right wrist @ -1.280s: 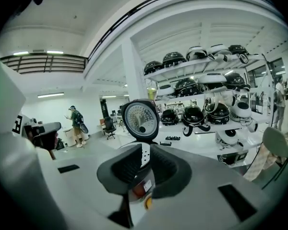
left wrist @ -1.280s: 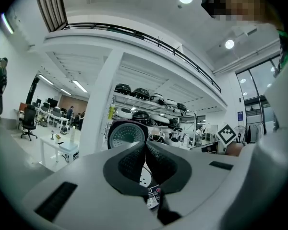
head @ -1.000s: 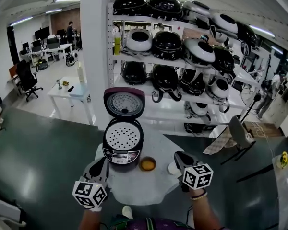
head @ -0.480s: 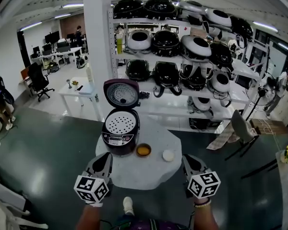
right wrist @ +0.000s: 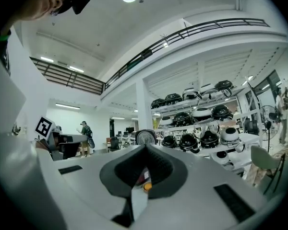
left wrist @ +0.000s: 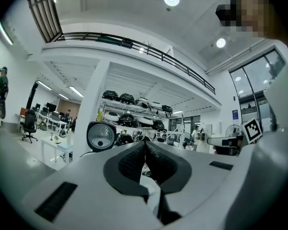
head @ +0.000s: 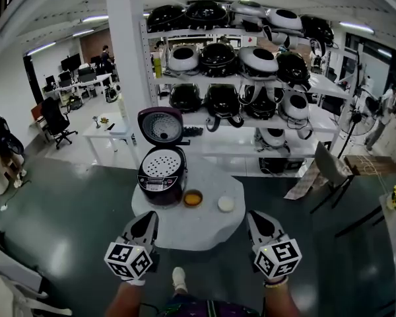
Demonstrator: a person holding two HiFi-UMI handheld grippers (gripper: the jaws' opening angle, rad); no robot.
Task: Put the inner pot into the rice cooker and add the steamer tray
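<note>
A dark rice cooker [head: 160, 174] stands on the round white table [head: 185, 233] with its lid [head: 160, 126] raised. A white perforated steamer tray [head: 162, 163] rests in its top. Both grippers hang near the table's front edge, away from the cooker. My left gripper [head: 147, 217] is shut with nothing held; its pads [left wrist: 134, 161] meet. At the right, my right gripper [head: 254, 215] is shut and empty too. The raised lid [left wrist: 101, 136] shows beyond the left jaws, and the cooker lid [right wrist: 145, 137] above the right jaws.
A small bowl with orange contents [head: 193, 198] and a small white dish [head: 226, 204] sit on the table right of the cooker. Behind it, white shelves [head: 237, 84] carry several rice cookers. A white pillar [head: 127, 65] rises at the back left. A chair [head: 330, 170] stands to the right.
Both grippers have drawn back from the table toward me, and the view has pulled away from the cooker. The steamer tray stays in the cooker.
</note>
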